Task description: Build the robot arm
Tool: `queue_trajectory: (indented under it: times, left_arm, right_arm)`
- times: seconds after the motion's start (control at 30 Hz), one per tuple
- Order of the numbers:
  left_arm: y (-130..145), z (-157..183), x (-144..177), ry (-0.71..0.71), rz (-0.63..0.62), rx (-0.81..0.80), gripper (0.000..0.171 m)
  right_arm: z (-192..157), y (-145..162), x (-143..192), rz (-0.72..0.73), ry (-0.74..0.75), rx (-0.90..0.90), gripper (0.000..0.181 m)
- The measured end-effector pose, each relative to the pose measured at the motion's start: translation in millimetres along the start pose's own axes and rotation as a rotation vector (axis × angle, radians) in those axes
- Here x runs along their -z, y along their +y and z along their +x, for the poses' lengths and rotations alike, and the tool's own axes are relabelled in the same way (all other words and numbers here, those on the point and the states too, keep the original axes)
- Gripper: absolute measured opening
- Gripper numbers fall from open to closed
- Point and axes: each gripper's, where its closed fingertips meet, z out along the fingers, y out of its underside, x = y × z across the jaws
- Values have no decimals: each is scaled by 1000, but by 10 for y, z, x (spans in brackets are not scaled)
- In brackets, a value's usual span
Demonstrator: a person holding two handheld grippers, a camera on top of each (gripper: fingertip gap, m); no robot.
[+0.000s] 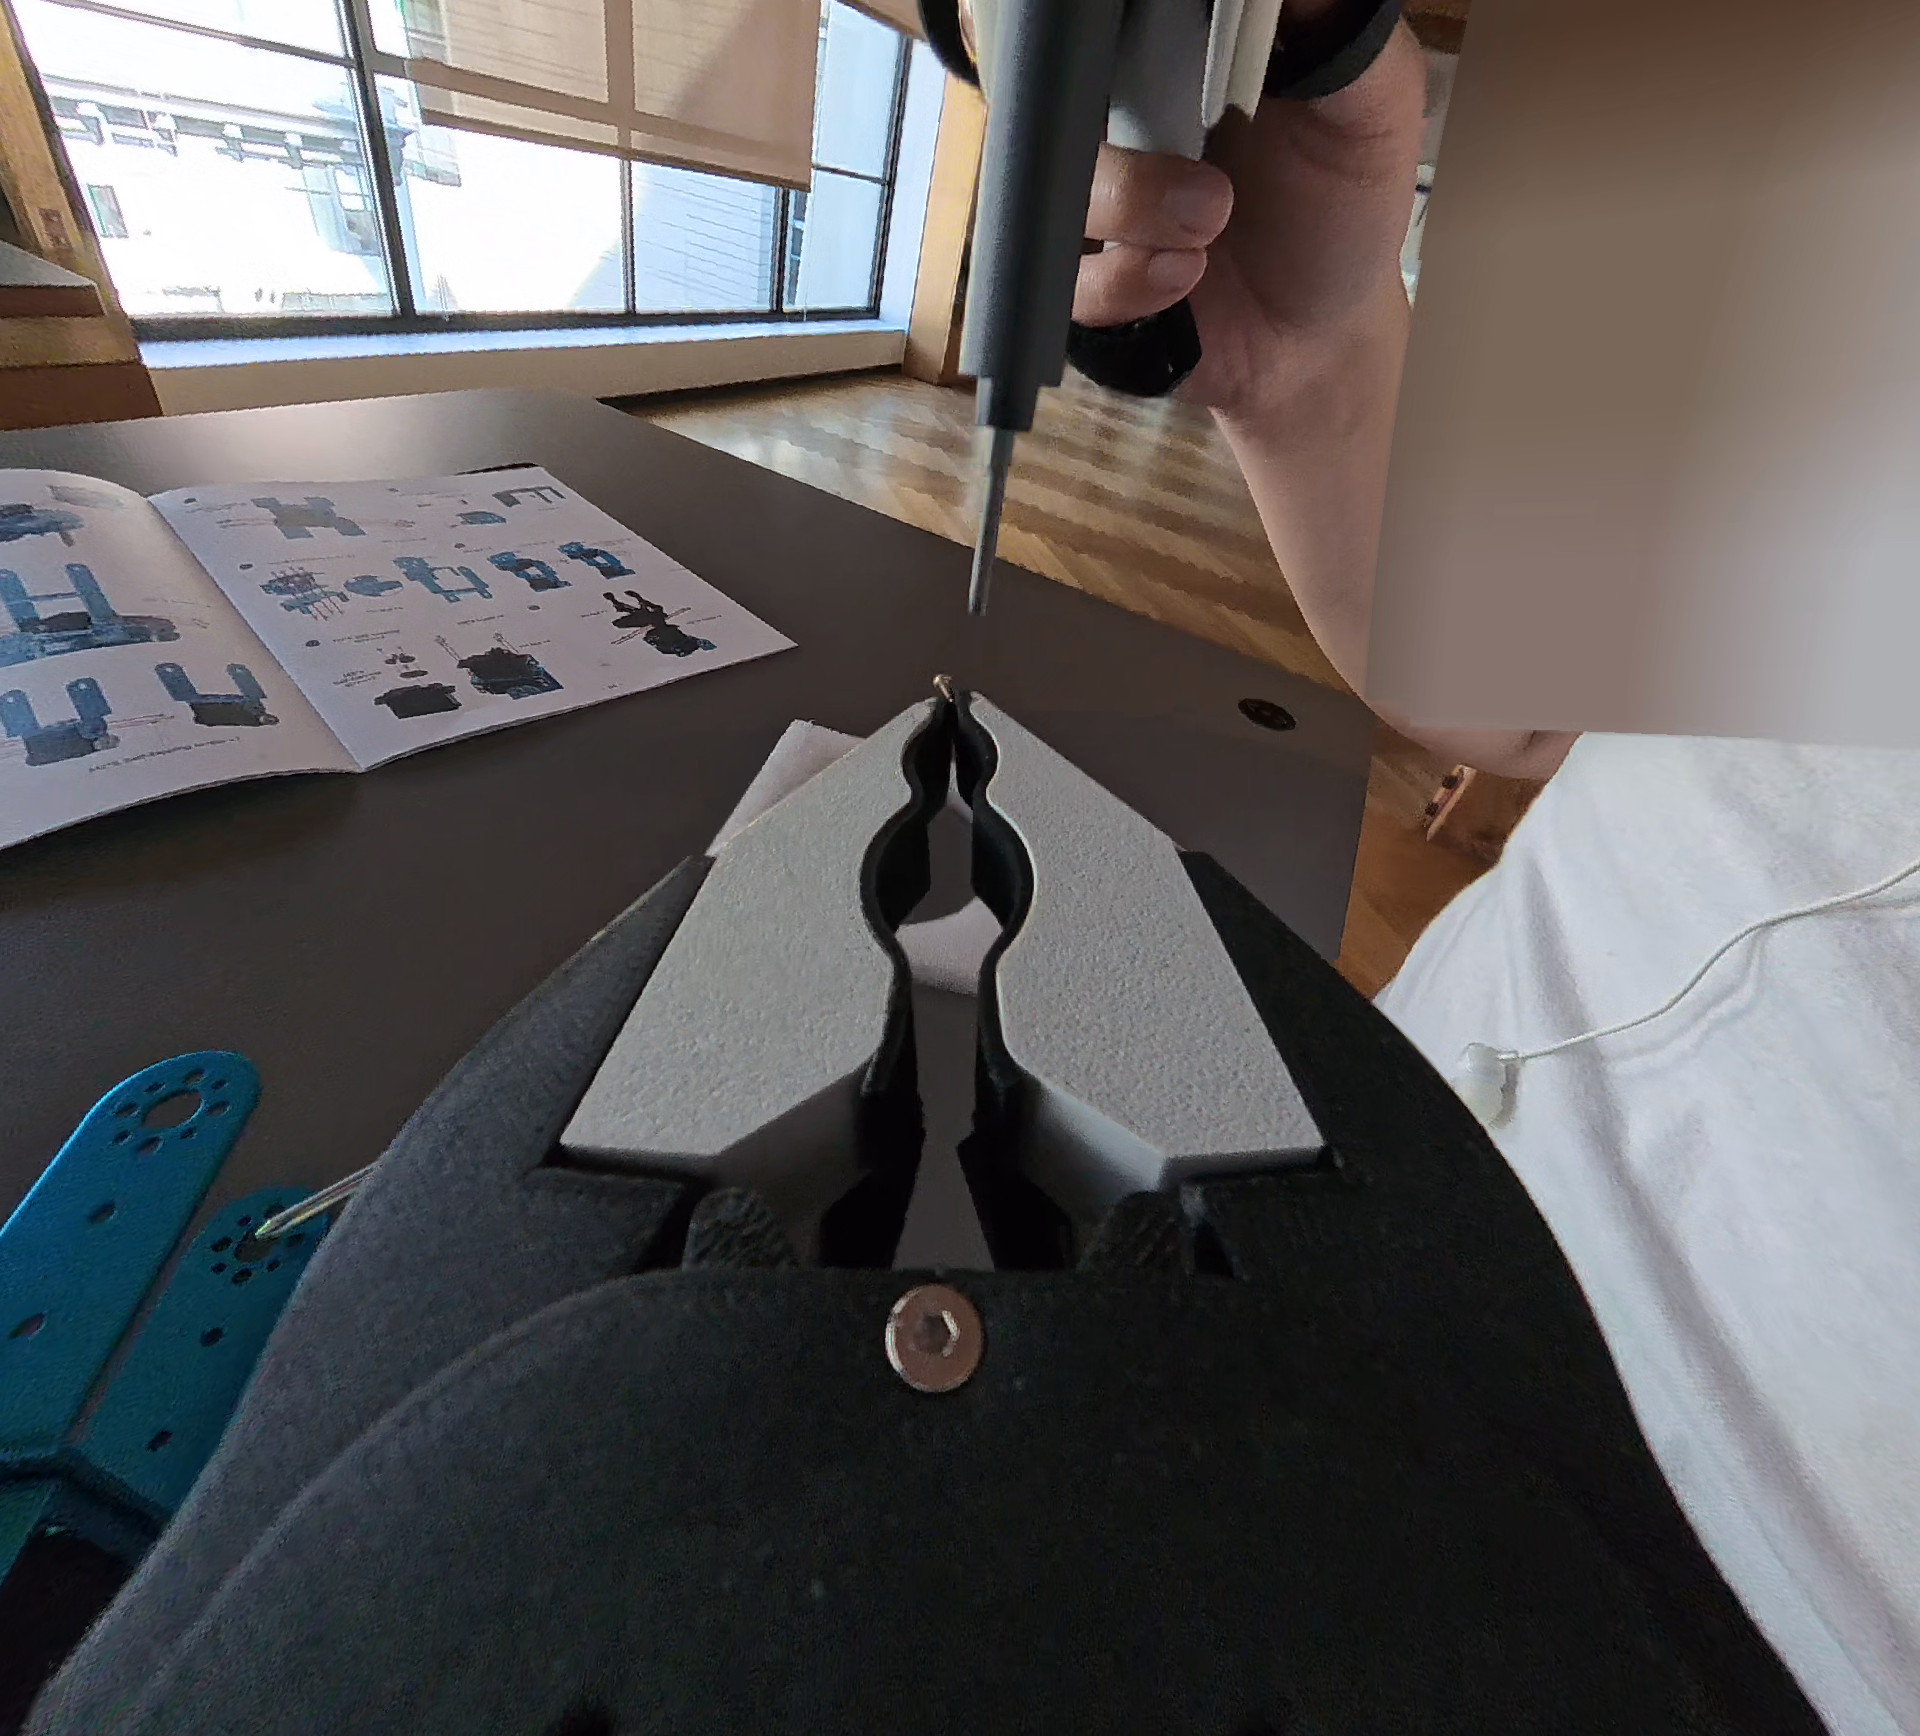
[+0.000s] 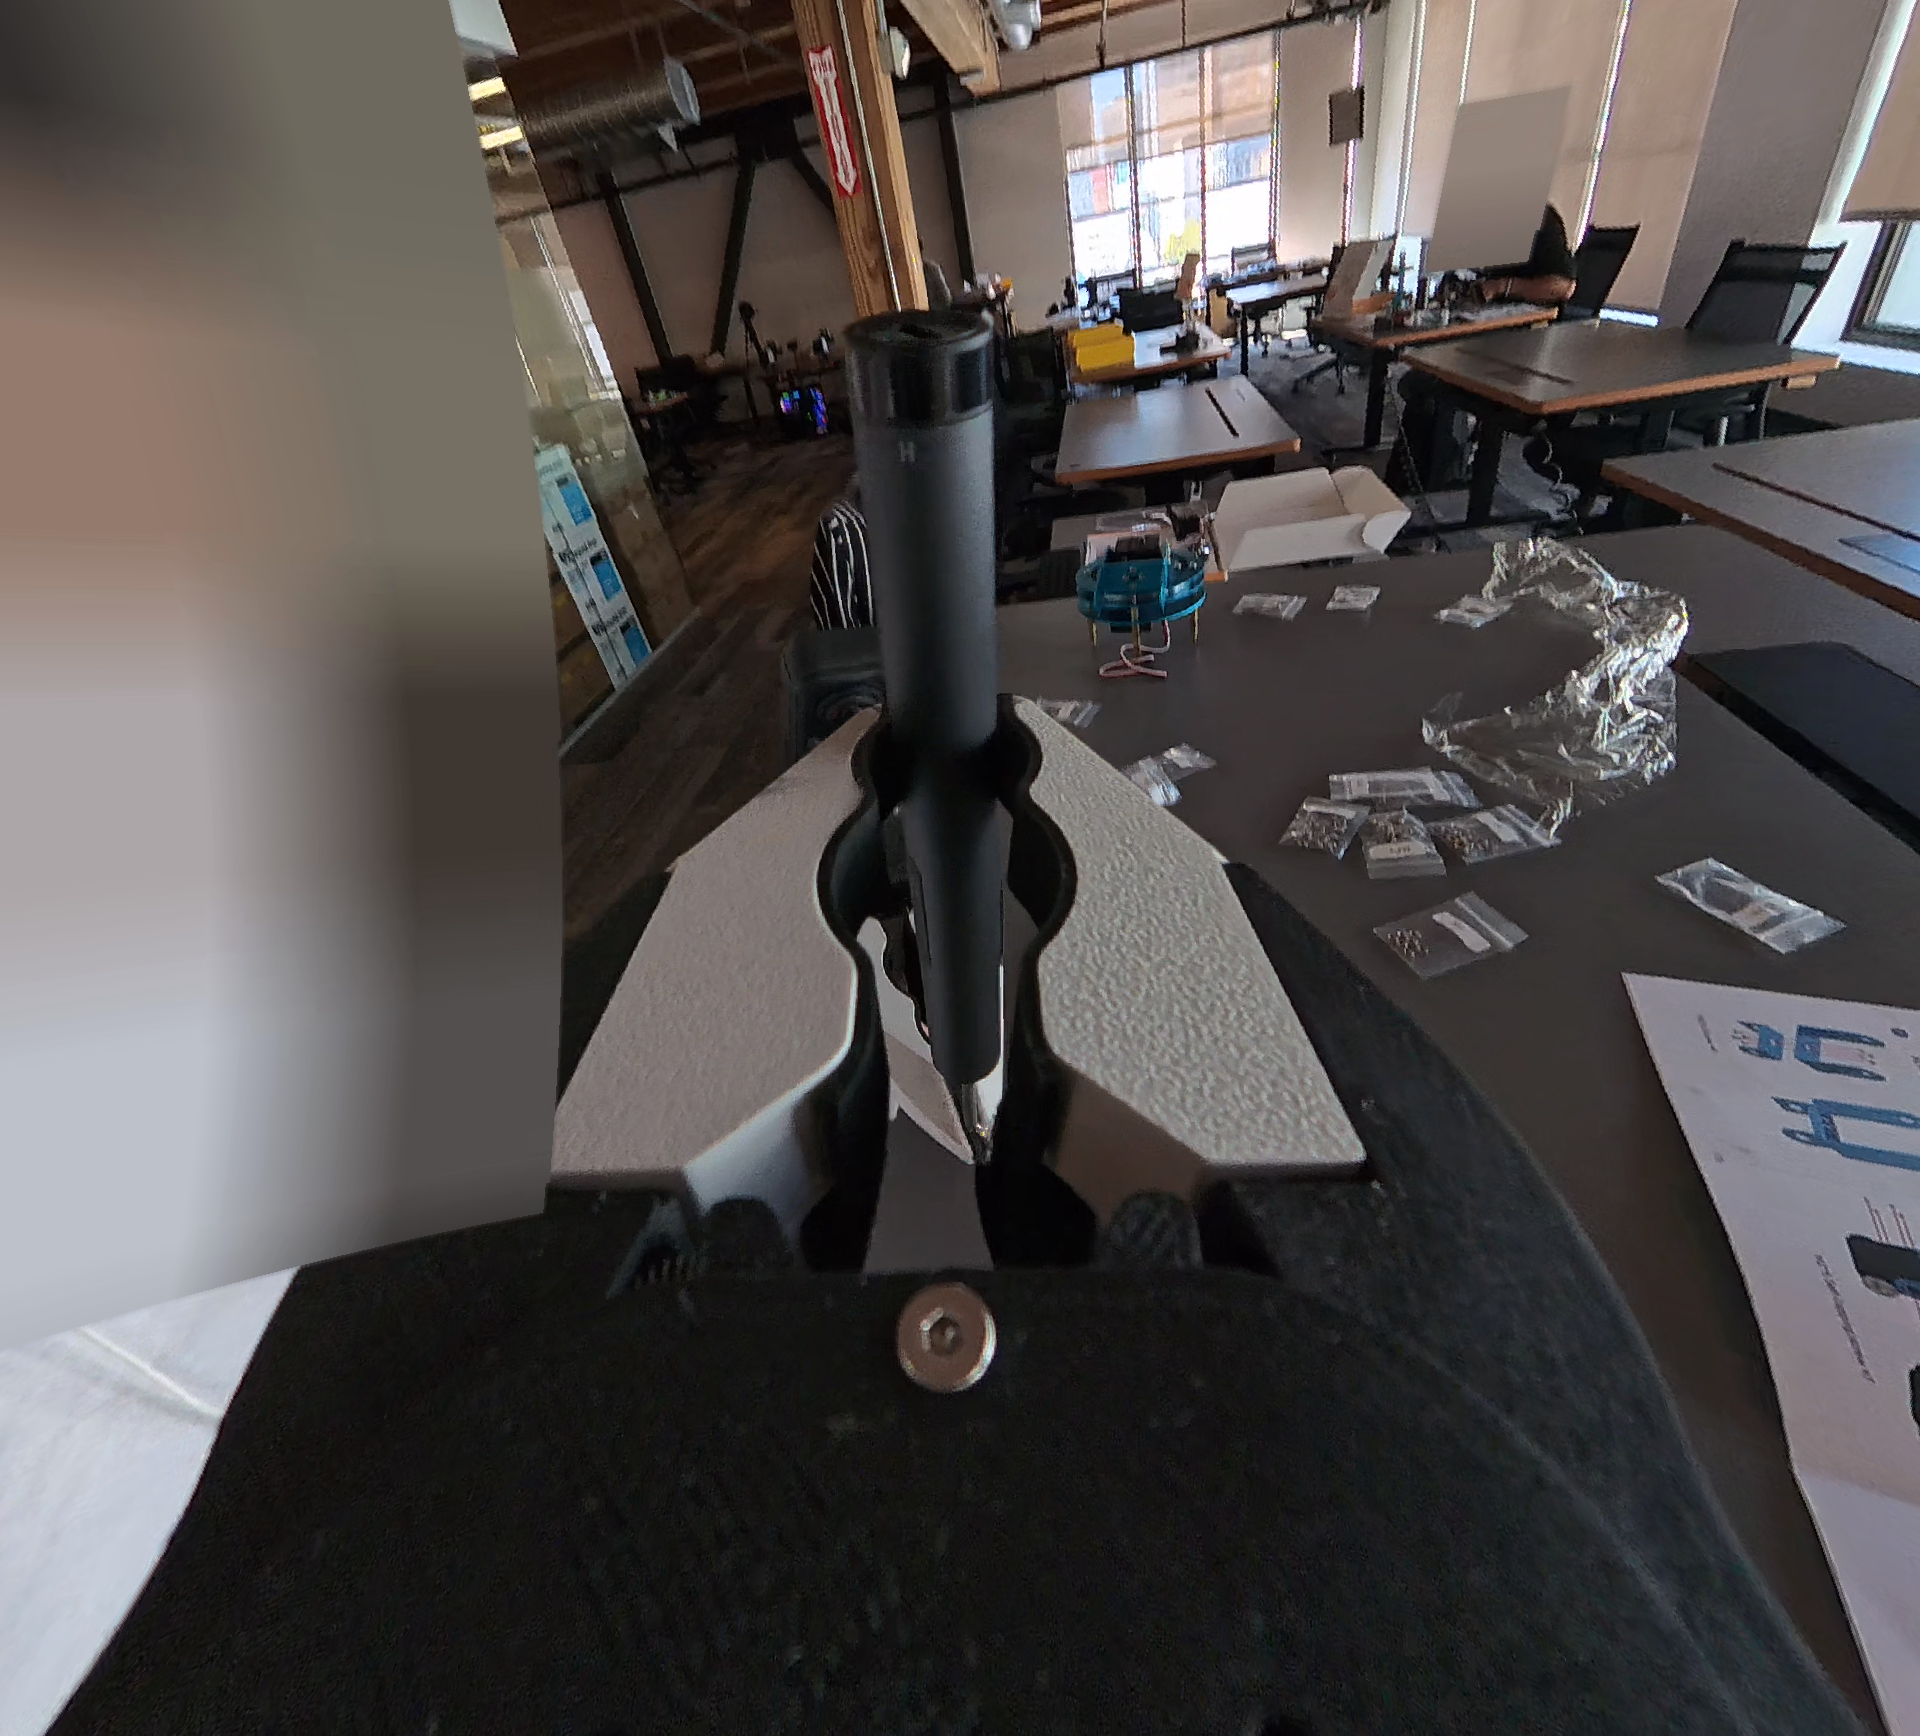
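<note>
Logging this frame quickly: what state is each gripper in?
Left gripper: shut on a tiny metal screw at its fingertips.
Right gripper: shut on a dark grey cylindrical electric screwdriver.

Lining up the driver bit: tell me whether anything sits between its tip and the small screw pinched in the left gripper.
Nothing visible does. The screwdriver tip hangs just above the screw held at the left gripper fingertips, with only open air between them.

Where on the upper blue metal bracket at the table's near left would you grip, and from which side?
Grip the blue metal bracket across its long narrow strip, below the rounded perforated end, coming from above. It appears to lie flat on the table, so only its two thin side edges offer opposing faces; the left hand-held gripper is nearest.
</note>
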Motion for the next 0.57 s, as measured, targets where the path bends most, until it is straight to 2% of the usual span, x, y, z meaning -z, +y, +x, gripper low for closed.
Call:
queue_trajectory:
  times: [0.23,0.33,0.57]
  left_arm:
    - [-385,149,208,57,305,-26,0]
    - [-458,202,253,85,355,-41,0]
    - [-510,260,222,93,386,-90,0]
  right_arm:
    - [-35,-304,10,113,-61,-80,17]
    - [-81,-398,-34,130,-92,-97,18]
    - [-176,-486,-184,121,-136,-104,19]
